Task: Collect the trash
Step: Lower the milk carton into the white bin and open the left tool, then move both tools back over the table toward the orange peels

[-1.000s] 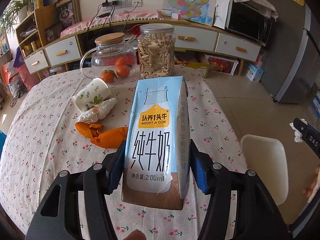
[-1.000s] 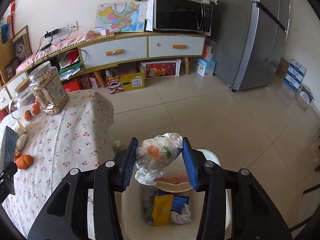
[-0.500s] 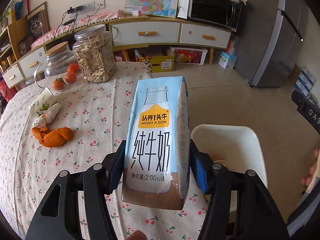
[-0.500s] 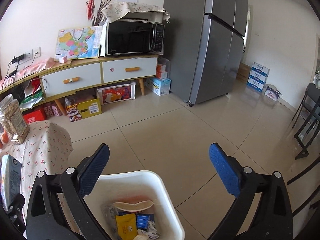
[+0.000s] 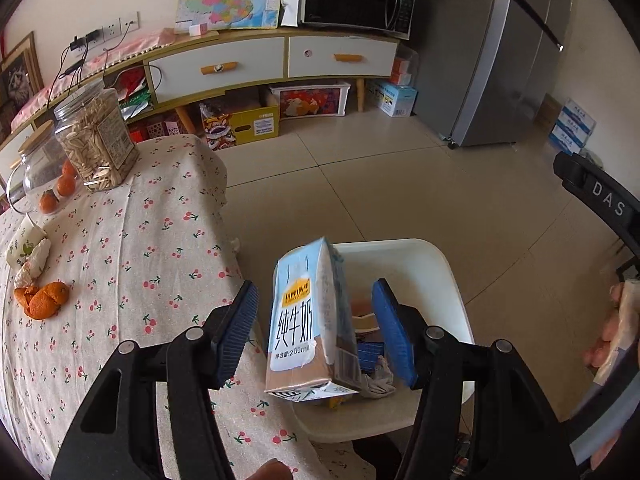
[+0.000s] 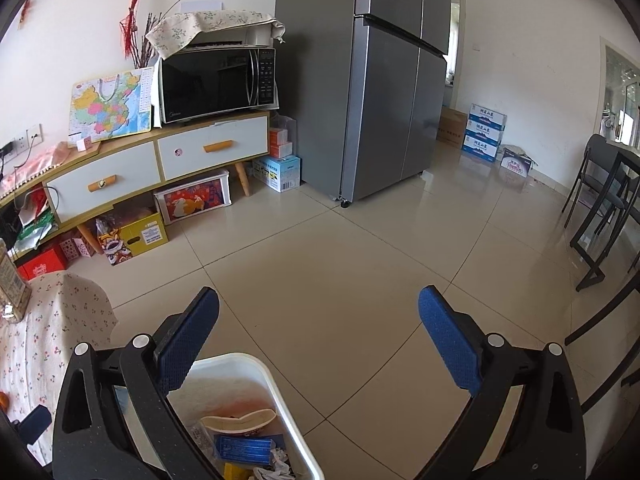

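Two grippers: left gripper (image 5: 316, 312) and right gripper (image 6: 319, 300), both spread.
Far left, left wrist view: orange peel (image 5: 42, 300) lies on the cherry-print tablecloth (image 5: 132, 248), with a crumpled wrapper (image 5: 34, 262) just above it.
Left gripper jaws: apart, with a gap showing on each side of the carton; the pads do not press it.
Milk carton (image 5: 304, 316): centre of frame, tilted, loose between the blue pads and over the near rim of the bin.
Bin (image 5: 448, 280): white, right of centre, on the floor beside the table, with trash inside.
Right gripper jaws: have just been opening, now wide, nothing between them; the bin rim (image 6: 256, 364) is at lower left in the right wrist view.
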`<state>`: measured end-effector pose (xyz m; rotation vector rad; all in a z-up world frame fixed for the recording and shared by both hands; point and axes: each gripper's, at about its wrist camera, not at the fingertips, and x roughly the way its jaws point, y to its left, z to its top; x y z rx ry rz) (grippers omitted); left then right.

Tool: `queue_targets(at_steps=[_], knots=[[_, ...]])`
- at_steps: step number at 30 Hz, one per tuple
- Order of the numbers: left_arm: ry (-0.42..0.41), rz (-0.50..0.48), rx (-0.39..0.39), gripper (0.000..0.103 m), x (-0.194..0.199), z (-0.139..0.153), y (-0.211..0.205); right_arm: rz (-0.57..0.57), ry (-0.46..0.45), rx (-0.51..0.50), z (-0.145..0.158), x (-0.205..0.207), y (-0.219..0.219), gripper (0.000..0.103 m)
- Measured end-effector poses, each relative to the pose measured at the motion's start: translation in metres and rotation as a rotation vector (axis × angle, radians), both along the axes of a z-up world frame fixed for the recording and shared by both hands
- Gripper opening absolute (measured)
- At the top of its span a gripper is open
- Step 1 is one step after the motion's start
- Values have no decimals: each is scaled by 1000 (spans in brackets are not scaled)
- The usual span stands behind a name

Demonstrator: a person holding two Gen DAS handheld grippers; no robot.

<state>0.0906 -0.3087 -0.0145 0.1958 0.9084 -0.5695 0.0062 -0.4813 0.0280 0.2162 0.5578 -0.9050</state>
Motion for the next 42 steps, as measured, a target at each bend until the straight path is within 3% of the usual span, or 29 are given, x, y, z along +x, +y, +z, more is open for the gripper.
queue_targets(at_steps=[3, 5, 18, 42], knots=[[5, -25, -3, 73, -5, 1, -8, -11, -7, 5, 1, -3, -4, 96], [-3, -30, 3, 76, -9, 2, -9, -9, -8, 9, 1, -4, -4, 96], [-76, 65, 57, 78, 5, 12, 30, 111, 31, -34, 0, 18, 37, 96], [-102, 302, 42, 88, 45, 23, 172, 434, 125, -163, -9, 76, 181, 96]])
